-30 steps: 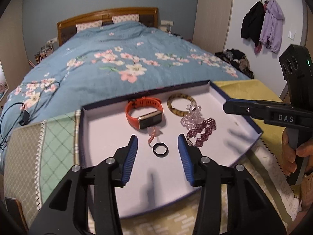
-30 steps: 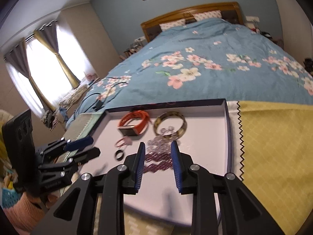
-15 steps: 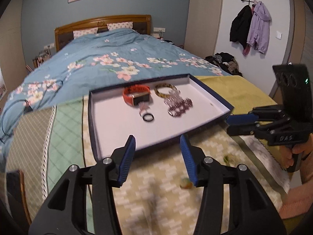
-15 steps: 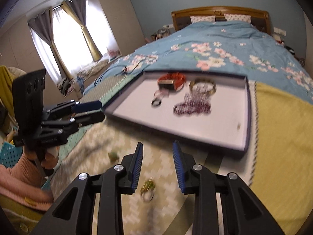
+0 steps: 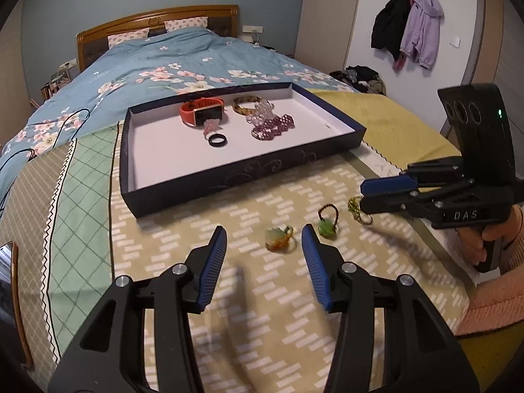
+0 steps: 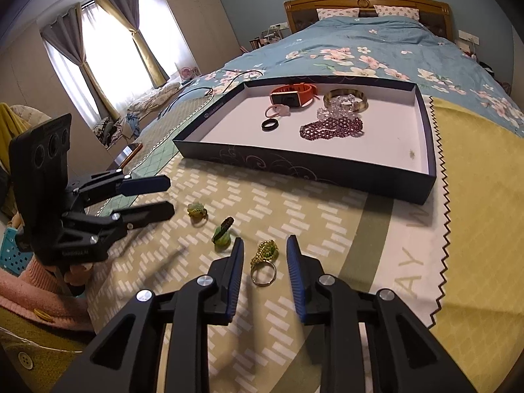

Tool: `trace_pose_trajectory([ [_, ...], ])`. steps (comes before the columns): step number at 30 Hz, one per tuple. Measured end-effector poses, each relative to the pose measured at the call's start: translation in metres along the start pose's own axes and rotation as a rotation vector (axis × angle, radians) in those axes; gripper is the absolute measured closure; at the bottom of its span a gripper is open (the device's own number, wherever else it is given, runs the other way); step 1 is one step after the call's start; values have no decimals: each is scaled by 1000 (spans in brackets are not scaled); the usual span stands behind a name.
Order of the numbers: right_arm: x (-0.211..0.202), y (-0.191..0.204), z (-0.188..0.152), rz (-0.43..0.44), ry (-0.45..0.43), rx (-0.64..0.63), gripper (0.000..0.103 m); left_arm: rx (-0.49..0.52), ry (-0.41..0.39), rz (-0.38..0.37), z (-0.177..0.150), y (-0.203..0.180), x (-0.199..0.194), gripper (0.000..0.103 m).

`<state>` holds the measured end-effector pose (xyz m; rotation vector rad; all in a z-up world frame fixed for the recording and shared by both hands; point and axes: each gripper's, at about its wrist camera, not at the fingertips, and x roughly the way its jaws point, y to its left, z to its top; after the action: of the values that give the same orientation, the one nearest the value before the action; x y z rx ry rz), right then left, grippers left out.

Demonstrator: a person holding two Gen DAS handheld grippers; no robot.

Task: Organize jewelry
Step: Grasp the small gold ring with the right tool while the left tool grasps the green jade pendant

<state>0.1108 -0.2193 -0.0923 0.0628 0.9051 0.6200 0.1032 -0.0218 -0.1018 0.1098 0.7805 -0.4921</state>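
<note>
Grippers, two, both held low over the patterned cloth (image 5: 268,298), aimed toward the tray (image 5: 229,177) at 12 o'clock. Left gripper (image 5: 264,240): jaws spread wide, empty, a pale green ring (image 5: 276,238) lying between its tips. Right gripper (image 6: 264,253): jaws parted, empty, a gold beaded ring (image 6: 264,260) between them; the hand's pink sleeve (image 5: 494,298) sits at 4 o'clock in the left view. Green charm (image 5: 326,226): between the two rings. Tray contents: orange watch (image 5: 202,113), black ring (image 5: 217,139), purple bead bracelet (image 5: 271,127), amber bangle (image 5: 247,104).
</note>
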Motion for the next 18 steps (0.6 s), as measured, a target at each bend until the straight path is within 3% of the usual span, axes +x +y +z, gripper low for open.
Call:
trace_pose_trajectory([
  [9,4,-4,-3,2,8,29,100,-18,32,-13,1,-4,8,60],
  [18,-1,-9,-2,8,-16,48,102,-16,69,-17,2,-8,19,63],
])
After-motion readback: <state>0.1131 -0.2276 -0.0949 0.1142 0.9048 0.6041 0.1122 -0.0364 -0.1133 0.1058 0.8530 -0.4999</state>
